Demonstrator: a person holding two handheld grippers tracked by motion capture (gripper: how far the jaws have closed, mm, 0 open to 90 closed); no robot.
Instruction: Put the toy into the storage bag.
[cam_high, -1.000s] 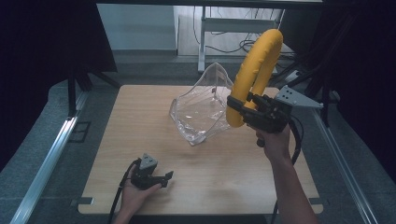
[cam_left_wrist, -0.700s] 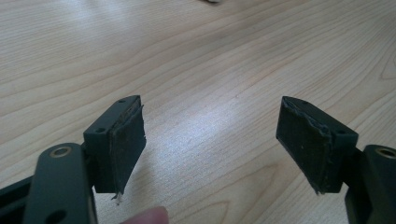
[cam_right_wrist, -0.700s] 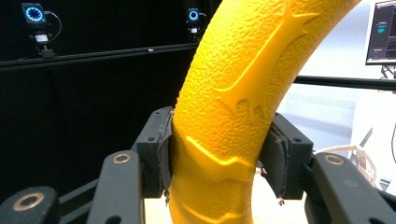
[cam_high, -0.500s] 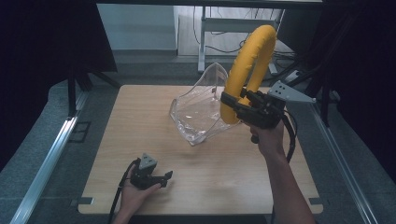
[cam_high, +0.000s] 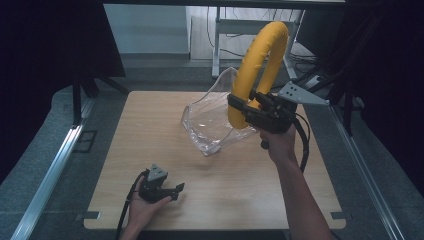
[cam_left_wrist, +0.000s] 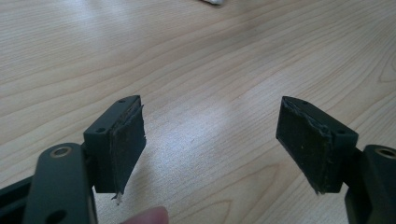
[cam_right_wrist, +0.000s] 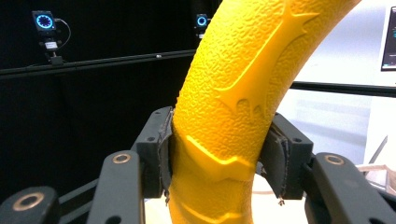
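A thick yellow curved foam piece (cam_high: 257, 60) arches up above the table, and my right gripper (cam_high: 240, 107) is shut on its lower end. In the right gripper view the yellow piece (cam_right_wrist: 233, 93) is squeezed between both pads. A clear plastic bag (cam_high: 212, 117) stands open on the wooden table (cam_high: 150, 135), just left of and below the yellow piece. My left gripper (cam_high: 175, 190) rests near the table's front edge, held in a hand, open. The left gripper view has its pads (cam_left_wrist: 126, 140) wide apart over bare wood.
Metal rails (cam_high: 50, 165) run along both sides of the table. A grey frame and cables (cam_high: 225, 30) stand behind the far edge. Bare wood lies between the bag and my left gripper.
My right gripper has carried the yellow piece left and slightly up, closer over the bag's mouth. The left gripper has stayed in place.
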